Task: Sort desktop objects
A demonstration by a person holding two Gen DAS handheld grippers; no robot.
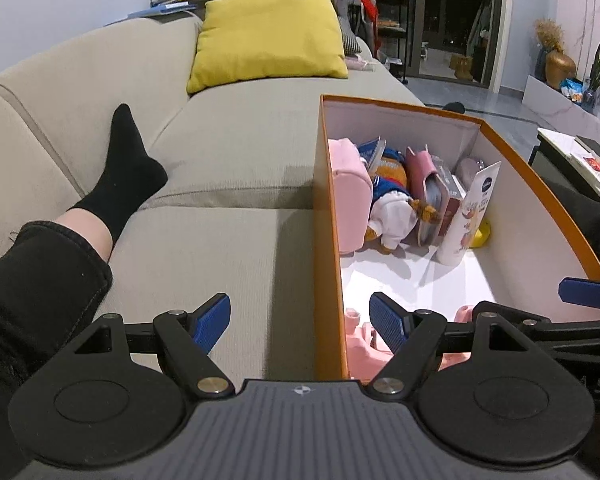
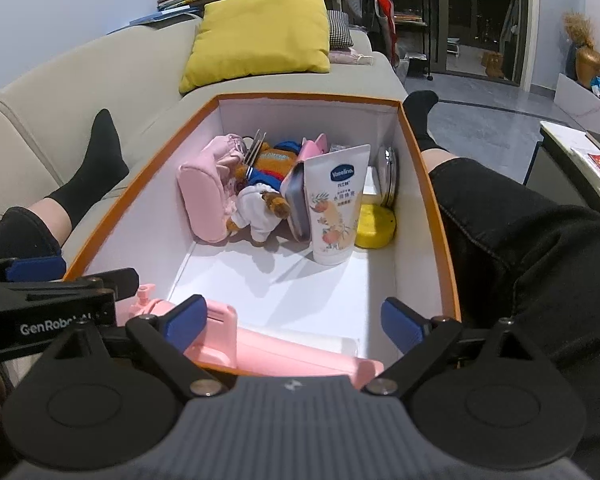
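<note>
An orange box [image 2: 432,208] with a white inside rests on the sofa between the person's legs; it also shows in the left wrist view [image 1: 324,216]. At its far end stand a pink pouch [image 2: 204,200], a plush bear [image 2: 260,196], a Vaseline tube [image 2: 336,204], a yellow round thing [image 2: 374,226] and a grey tin [image 2: 296,200]. A pink plastic object [image 2: 268,344] lies at the near end. My right gripper [image 2: 296,322] is open above that object, empty. My left gripper [image 1: 300,322] is open, straddling the box's left wall, empty.
A beige sofa [image 1: 220,152] with a yellow cushion [image 1: 268,36]. The person's black-socked left foot [image 1: 124,168] lies left of the box, the right leg in black trousers [image 2: 532,248] to its right. A low table [image 2: 580,152] stands at far right.
</note>
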